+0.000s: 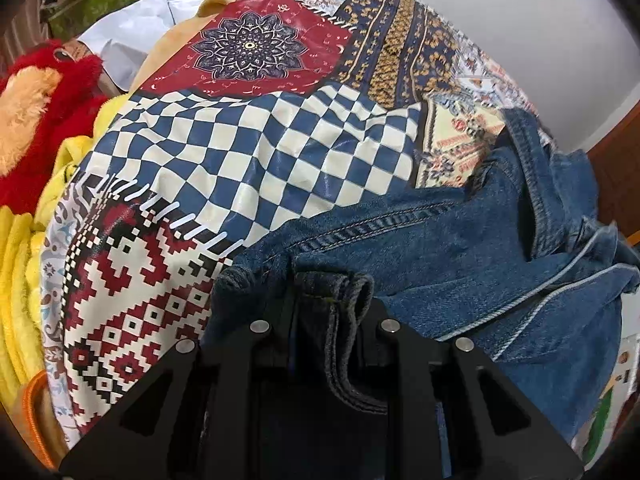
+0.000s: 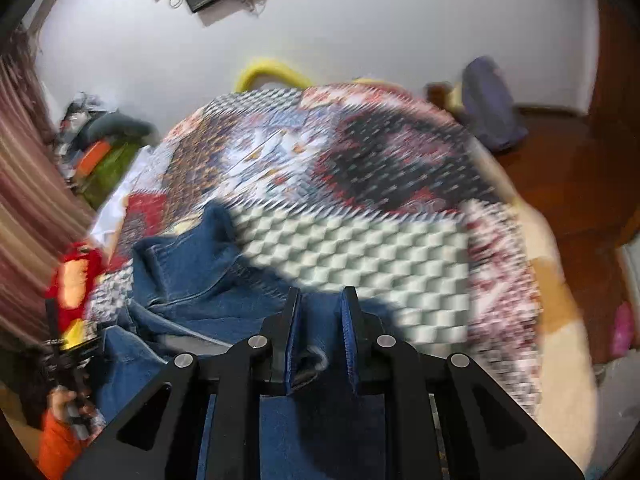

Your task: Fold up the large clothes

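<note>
Here we list one denim jacket (image 1: 440, 240), lying rumpled on a patchwork bedspread (image 1: 248, 152), near its edge. Step in hand, as we judge it: both ends gripped, ready to spread or fold. Left gripper (image 1: 326, 300): angled steeply down, clamped on a thick hem roll. Right gripper (image 2: 320, 320): tilted down, pinched shut on a denim edge, view blurred. Next move, we reckon, calls for an even pull to flatten the cloth.
</note>
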Demonstrator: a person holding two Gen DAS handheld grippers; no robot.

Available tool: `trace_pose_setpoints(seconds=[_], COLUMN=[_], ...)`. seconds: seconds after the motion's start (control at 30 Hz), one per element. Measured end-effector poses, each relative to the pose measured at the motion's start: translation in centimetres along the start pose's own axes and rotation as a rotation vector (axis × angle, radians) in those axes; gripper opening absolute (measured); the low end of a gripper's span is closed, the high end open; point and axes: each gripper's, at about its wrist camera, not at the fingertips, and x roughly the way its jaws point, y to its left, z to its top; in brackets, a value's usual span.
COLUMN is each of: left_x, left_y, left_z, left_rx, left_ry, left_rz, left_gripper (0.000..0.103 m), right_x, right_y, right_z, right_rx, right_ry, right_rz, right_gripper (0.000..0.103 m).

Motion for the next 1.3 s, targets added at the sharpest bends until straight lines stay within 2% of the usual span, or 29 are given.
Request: trace_pose_setpoints(seconds=[0.03,0.07,0.1,0.2,0.3,0.37,0.4,0.43,0.53,0.63,0.7,0.9,1.0,1.07,1.2,1.3], left_x=[0.2,0.3,0.3,-0.9,-3.2,-5.3,-6.1,-7.6,-10.8,-12.1,-11.8,-7.4,-4.9,-3.8,-2.7,-1.5], left_y=[0.1,0.2,0.3,-0.2,-1.0,-1.5,-1.6,-1.9,-2.3,-2.4,-2.6,-1.9,-1.3,-0.6,0.4,0.6], left_z=[0.0,0.0,0.0,0.0,0.2,0.4,0.4,0.4,0.3,-0.4,-1.2,-4.9,-6.2,-6.0,-3.2,-1.2], left_rx=[-0.001,-0.005,-0.006,0.038,0.084,0.116,0.126,0.145,0.199,0.241,0.269,0.328,0.333,0.298,0.200,0.181], left_ry=[0.007,0.011,0.010,0.009,-0.006,-0.045,-0.068,-0.113,-0.193,-0.198,-0.168,-0.008,0.042,0.048,0.032,0.014], left_rz=[-0.007,-0.017,-0.025,-0.017,0.021,0.055,0.066,0.085,0.119,0.129,0.121,0.079,0.103,0.089,0.047,0.087], left_gripper=[0.024,0.024,0.024,0.024,0.027,0.042,0.059,0.070,0.083,0.088,0.089,0.089,0.089,0.091,0.091,0.091], right_x=[-1.5,-2.2,-2.9,-4.3,-5.5,-5.8,-5.7,-5.7,-5.1,-4.4,-3.7,-1.1,0.8,2.0,4.8,6.4], right_y=[-0.7,-1.2,-2.1,-3.9,-3.3,-2.7,-2.4,-2.1,-0.1,2.5,4.6,9.5,11.2,12.0,13.0,13.2], right_z=[0.2,0.3,0.4,-0.4,-1.8,-2.5,-2.8,-3.0,-3.5,-3.8,-4.0,-5.2,-6.0,-6.4,-6.8,-6.3], right_rx=[-0.027,-0.040,-0.053,-0.089,-0.187,-0.209,-0.212,-0.211,-0.211,-0.217,-0.240,-0.304,-0.337,-0.351,-0.360,-0.350], right_ry=[-0.077,-0.102,-0.102,-0.034,-0.030,-0.021,-0.014,-0.011,-0.003,0.009,0.020,0.074,0.107,0.130,0.173,0.170], right_rz=[-0.190,-0.262,-0.290,-0.225,-0.272,-0.258,-0.233,-0.213,-0.138,-0.047,-0.005,0.071,0.085,0.088,0.079,0.072], right_gripper=[0.015,0.015,0.014,0.014,0.015,0.015,0.015,0.015,0.015,0.015,0.015,0.015,0.015,0.015,0.015,0.015])
